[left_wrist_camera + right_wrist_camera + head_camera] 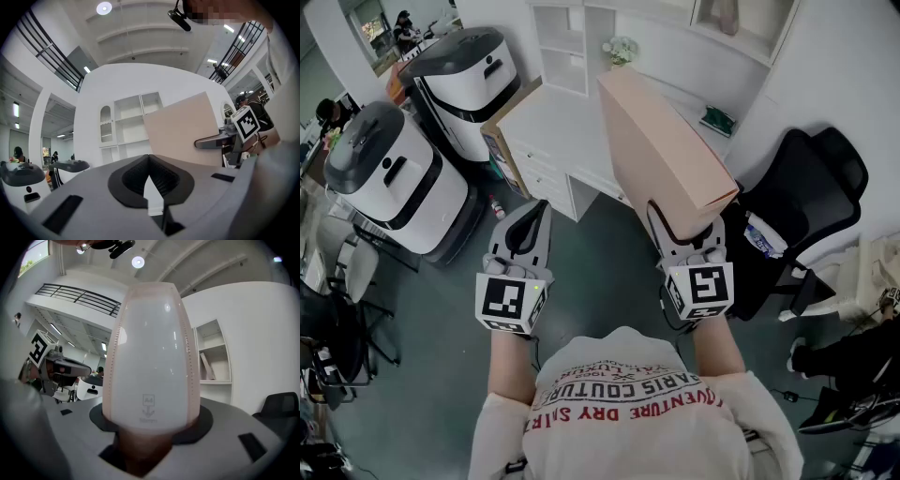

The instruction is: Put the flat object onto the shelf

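Head view: flat box (661,141) is gripped by the right claw (686,227), its long axis aimed at the shelf (562,58) ahead; the left claw (532,214) is closed and empty.

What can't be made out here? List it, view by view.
- Right gripper view: the flat box in the right gripper fills the middle, hiding what's behind; the print beneath "A4" is blurred.
- Head view: the shelf is cut off by the top edge; the green item on the desk is too small to identify.

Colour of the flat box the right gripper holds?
Pale pinkish beige box; clearest in the head view.
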The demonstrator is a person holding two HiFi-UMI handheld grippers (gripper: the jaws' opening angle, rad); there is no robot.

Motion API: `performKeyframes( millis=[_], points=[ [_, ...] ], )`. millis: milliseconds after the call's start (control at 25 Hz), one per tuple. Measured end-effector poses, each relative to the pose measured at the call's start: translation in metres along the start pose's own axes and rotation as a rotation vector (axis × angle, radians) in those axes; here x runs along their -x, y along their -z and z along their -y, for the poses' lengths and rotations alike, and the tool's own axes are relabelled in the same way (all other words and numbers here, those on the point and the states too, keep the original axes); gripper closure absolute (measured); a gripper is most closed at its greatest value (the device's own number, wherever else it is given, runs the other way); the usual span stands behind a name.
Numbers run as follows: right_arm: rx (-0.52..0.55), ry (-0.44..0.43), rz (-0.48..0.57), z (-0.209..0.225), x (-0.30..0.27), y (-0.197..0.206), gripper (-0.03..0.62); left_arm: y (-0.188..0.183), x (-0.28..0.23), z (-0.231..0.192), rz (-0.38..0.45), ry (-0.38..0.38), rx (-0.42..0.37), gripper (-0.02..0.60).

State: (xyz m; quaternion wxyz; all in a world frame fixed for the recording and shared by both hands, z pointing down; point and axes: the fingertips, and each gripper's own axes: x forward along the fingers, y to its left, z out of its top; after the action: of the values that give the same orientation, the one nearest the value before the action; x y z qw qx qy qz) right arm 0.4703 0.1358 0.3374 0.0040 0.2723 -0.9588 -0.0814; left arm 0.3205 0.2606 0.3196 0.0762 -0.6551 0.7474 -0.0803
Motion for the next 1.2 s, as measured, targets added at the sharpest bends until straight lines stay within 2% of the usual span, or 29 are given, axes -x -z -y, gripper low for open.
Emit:
performKeyframes(
  millis=[520, 840, 1040, 1200],
  points=[
    [-0.027, -0.012, -0.016, -0.035, -0.017, -0.004, 0.299, 0.005, 0.016, -0.032, 0.026, 0.016, 0.017, 0.571],
    [-0.085, 0.021, -0.051, -0.092, -0.050, 0.002, 0.298, 0.023, 0.052, -0.085, 0.043, 0.058, 0.020, 0.571],
    [-0.093, 0.015, -0.055, -0.108, -0.075, 0.000, 0.296, 0.040, 0.050, -0.120, 0.032, 0.047, 0.050, 0.571],
    [-0.091, -0.007, -0.070, -0.112, -0.104, 0.008, 0.295, 0.052, 0.039, -0.145, 0.020, 0.007, 0.065, 0.571]
  ],
)
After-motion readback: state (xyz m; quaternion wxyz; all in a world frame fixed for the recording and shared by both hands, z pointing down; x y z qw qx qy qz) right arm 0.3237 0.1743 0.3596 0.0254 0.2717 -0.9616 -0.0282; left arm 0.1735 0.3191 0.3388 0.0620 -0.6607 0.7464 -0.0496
